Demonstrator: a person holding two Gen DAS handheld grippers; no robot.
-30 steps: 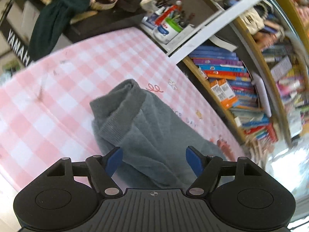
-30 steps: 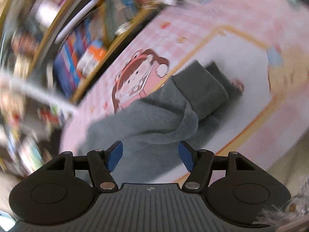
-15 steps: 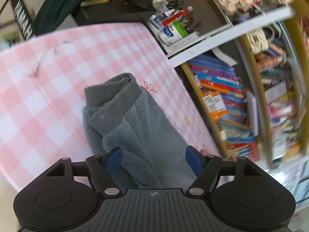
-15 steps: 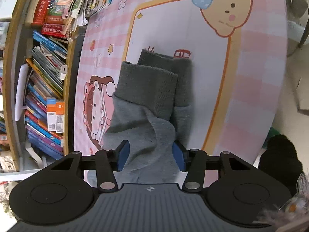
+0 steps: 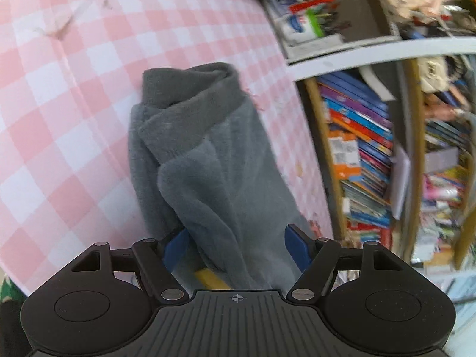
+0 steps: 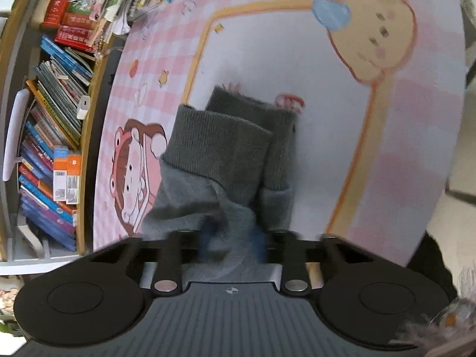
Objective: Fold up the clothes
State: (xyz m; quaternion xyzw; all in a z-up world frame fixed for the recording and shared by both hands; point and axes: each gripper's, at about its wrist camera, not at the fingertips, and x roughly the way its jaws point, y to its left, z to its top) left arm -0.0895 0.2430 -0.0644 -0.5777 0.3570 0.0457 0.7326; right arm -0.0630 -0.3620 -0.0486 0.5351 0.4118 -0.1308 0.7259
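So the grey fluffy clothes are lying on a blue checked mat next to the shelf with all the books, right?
Almost. The grey garment does lie beside the bookshelf, but the mat is not blue checked: its checks are pink and white. The left wrist view shows this clearly. The right wrist view also shows pink checks around the mat's cartoon pictures.

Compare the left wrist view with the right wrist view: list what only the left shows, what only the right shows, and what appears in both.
Only the left wrist view: the left gripper, jaws apart with grey cloth between them, and a tray of tubes and pens beyond the mat.

Only the right wrist view: the right gripper, shut on a fold of the garment, the bear drawing, and the girl drawing.

Both: the grey garment with ribbed cuffs, the pink checked mat, and the bookshelf beside it.
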